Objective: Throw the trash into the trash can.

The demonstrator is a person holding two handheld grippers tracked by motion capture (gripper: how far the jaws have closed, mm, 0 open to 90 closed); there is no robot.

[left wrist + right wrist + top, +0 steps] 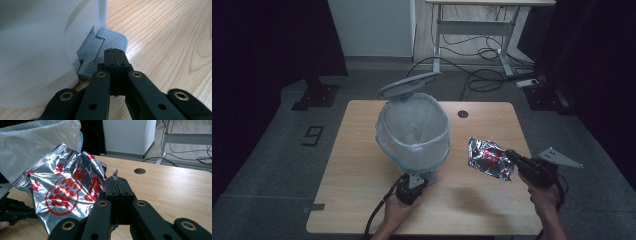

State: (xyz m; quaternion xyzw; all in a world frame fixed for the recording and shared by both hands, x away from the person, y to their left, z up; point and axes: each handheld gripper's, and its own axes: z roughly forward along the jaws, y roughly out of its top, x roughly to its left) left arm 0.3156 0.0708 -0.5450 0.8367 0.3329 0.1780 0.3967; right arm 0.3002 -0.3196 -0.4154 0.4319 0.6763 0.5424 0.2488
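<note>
Foil wrapper [488, 159]: hung clear of the table [362, 200] at about 3 o'clock from the bin, pinched at one edge, well short of the rim.

Wrapper's look: crumpled silver foil [62, 195], shiny and creased all over, printed with red rings and lettering; empty and flattened by the look of it, light enough to flop from the pinched edge.

Right gripper [514, 156]: jaws clenched together on a thin corner of the wrapper, the rest of the sheet fanning out toward 9 o'clock in its own view [116, 185].

Left gripper [416, 182]: at 6 o'clock of the bin, jaws pressed tight together with nothing between them, tips resting on the ribbed grey pedal [110, 46], as its own view showed [114, 53].

Pedal bin [412, 132]: white body lined with a pale translucent bag [32, 142] folded over the rim; it stood mid-table, mouth wide.

Lid [409, 84]: raised and tilted back at 12 o'clock, which I took to mean the pedal was being held down.

Done so far: wrapper picked up, bin opened.

Left to do: carry the wrapper over toward 9 o'clock until it sat above the mouth, let go, then ease off the pedal so the lid shut. I judged it roughly half through.
</note>
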